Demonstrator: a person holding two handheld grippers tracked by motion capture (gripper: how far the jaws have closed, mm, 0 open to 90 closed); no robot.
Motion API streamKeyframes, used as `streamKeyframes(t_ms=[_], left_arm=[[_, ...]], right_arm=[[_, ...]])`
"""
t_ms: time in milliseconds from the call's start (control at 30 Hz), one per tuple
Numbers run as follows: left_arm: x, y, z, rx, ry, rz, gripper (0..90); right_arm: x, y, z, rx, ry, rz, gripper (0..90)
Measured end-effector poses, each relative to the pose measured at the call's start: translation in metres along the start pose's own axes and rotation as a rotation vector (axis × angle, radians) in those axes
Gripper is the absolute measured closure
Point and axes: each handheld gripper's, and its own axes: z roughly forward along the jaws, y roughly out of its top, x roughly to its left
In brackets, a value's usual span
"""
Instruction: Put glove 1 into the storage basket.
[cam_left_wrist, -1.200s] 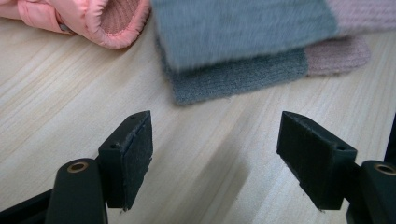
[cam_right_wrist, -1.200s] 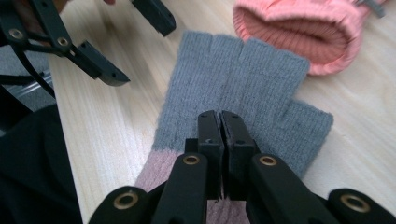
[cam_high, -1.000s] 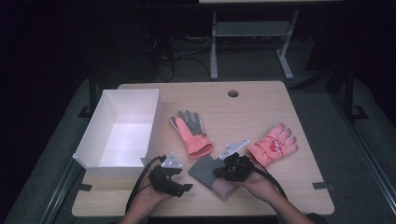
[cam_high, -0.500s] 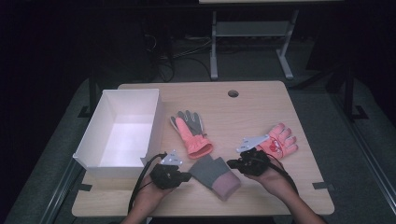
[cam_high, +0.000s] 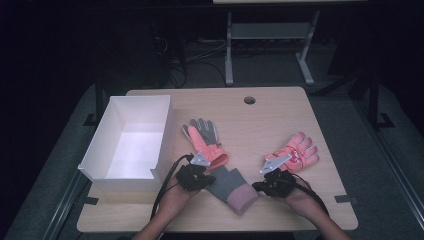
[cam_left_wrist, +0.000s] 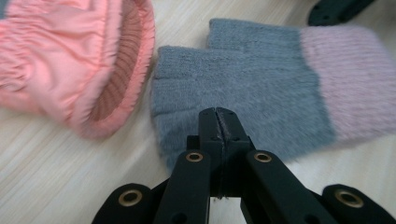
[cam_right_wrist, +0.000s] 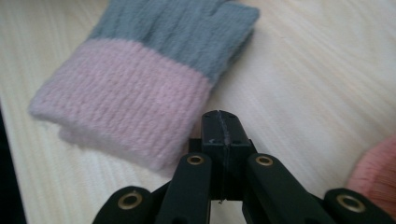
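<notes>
Flanking grey glove (cam_high: 231, 186), left gripper (cam_high: 206, 172), right gripper (cam_high: 260, 186) closed.

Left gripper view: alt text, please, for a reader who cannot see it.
The left hand-held gripper, jaws shut with nothing between them, hovers over a grey glove with a pink cuff lying flat on the wooden table. A pink glove lies beside it.

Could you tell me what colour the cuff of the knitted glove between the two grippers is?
Pale pink; the cuff shows best in the right gripper view.
</notes>
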Motion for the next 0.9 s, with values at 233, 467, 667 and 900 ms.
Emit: streamKeyframes(t_ms=[233,467,667,900], left_arm=[[-0.001,0.007,0.012,0.029,-0.005,0.029,89.6],[-0.004,0.023,0.025,0.036,-0.010,0.070,89.7],[-0.004,0.036,0.039,0.012,-0.032,0.080,89.7],[-0.002,0.051,0.053,-0.010,-0.071,0.070,89.7]], right_arm=[[0.007,-0.003,0.001,0.018,0.026,-0.010,90.0],[0.014,-0.010,-0.001,0.034,0.052,-0.036,90.0],[0.020,-0.011,0.002,0.046,0.105,-0.046,90.0],[0.028,-0.008,0.007,0.044,0.150,-0.089,90.0]])
